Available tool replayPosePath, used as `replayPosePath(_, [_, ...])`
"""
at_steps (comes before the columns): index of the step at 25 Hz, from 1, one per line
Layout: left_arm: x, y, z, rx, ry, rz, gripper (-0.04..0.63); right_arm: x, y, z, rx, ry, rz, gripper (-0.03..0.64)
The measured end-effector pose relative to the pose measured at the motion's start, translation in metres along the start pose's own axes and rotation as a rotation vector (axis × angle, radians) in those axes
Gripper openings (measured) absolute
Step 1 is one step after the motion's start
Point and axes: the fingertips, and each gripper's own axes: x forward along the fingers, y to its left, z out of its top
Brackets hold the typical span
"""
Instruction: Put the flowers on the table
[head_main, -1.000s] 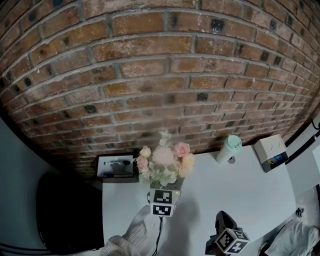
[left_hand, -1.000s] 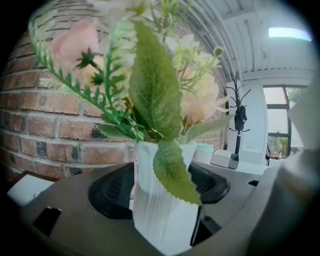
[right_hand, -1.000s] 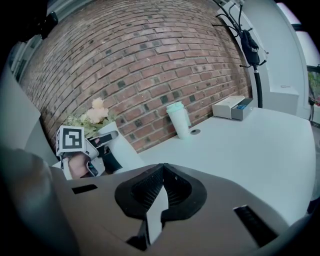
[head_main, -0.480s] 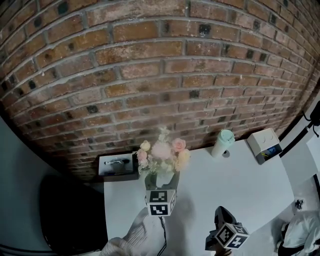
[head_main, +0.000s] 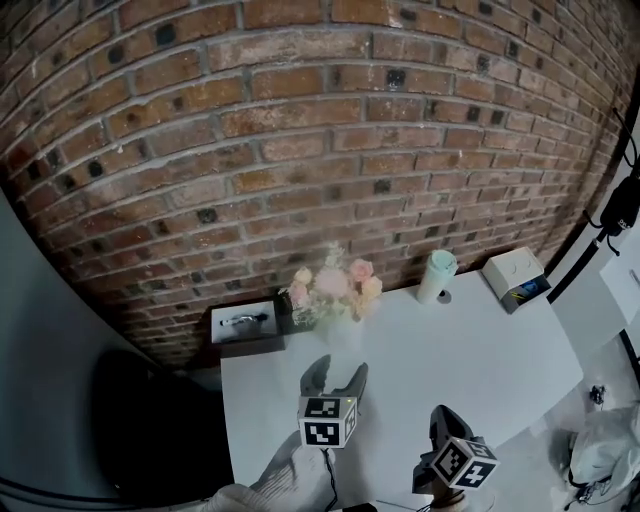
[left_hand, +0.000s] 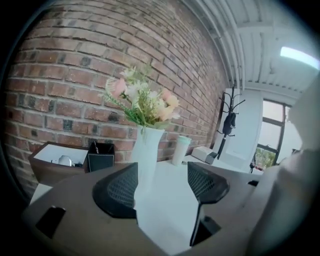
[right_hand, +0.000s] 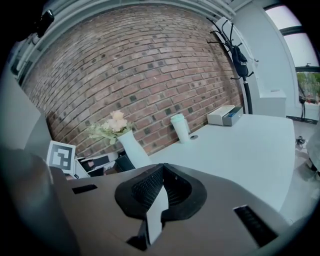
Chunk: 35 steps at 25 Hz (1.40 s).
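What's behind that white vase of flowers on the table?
Only the brick wall. A black box stands beside the vase, not behind it. Whatever lies directly behind its body is covered.

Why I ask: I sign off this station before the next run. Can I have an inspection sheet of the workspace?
Surface: white table, mostly bare.
Job's things: flowers in a white vase, upright near the back edge, touched by neither gripper.
Clutter: pale green cup; white box; brown tray; black holder.
Grippers: left gripper open, empty; right gripper shut, empty.
Cables: thin cable behind the left gripper.
Surroundings: brick wall; coat stand.
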Motion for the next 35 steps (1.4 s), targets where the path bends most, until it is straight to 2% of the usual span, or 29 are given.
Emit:
replayPosePath(7, [-0.064,-0.027,0.012,-0.058,-0.046,-0.087,0.314,-0.041,0.022,-0.012,-0.008,-0.028,-0.005,0.023])
replayPosePath(10, [-0.091,-0.037,0.017,-0.053,-0.057,-0.120,0.305,-0.055,0.038,-0.014,-0.016,-0.045,0.007,0.023])
replayPosePath(11, [-0.098,-0.038,0.019,-0.045,-0.061,-0.121,0.274,-0.058,0.044,-0.015,-0.019,-0.050,0.013,0.023])
replayPosePath(13, [-0.112,-0.037,0.020,-0.025,-0.071,-0.102,0.163,-0.063,0.057,-0.018,-0.029,-0.056,0.030,0.023])
replayPosePath(15, [-0.123,-0.036,0.018,0.002,-0.071,-0.076,0.124,-0.066,0.070,-0.023,-0.044,-0.054,0.050,0.023])
replayPosePath(17, [-0.132,-0.036,0.015,0.029,-0.059,-0.059,0.043,-0.070,0.083,-0.028,-0.058,-0.055,0.066,0.023])
replayPosePath(18, [-0.137,-0.037,0.014,0.039,-0.052,-0.061,0.027,-0.072,0.089,-0.030,-0.064,-0.057,0.072,0.023])
replayPosePath(24, [-0.156,-0.039,0.004,0.022,-0.021,-0.086,0.009,-0.081,0.114,-0.036,-0.097,-0.062,0.090,0.023])
replayPosePath(30, [-0.169,-0.053,-0.006,0.027,-0.007,-0.125,0.009,-0.084,0.119,-0.029,-0.135,-0.080,0.106,0.023])
replayPosePath(35, [-0.179,-0.056,-0.008,0.025,-0.015,-0.090,0.009,-0.086,0.126,-0.026,-0.164,-0.096,0.154,0.023])
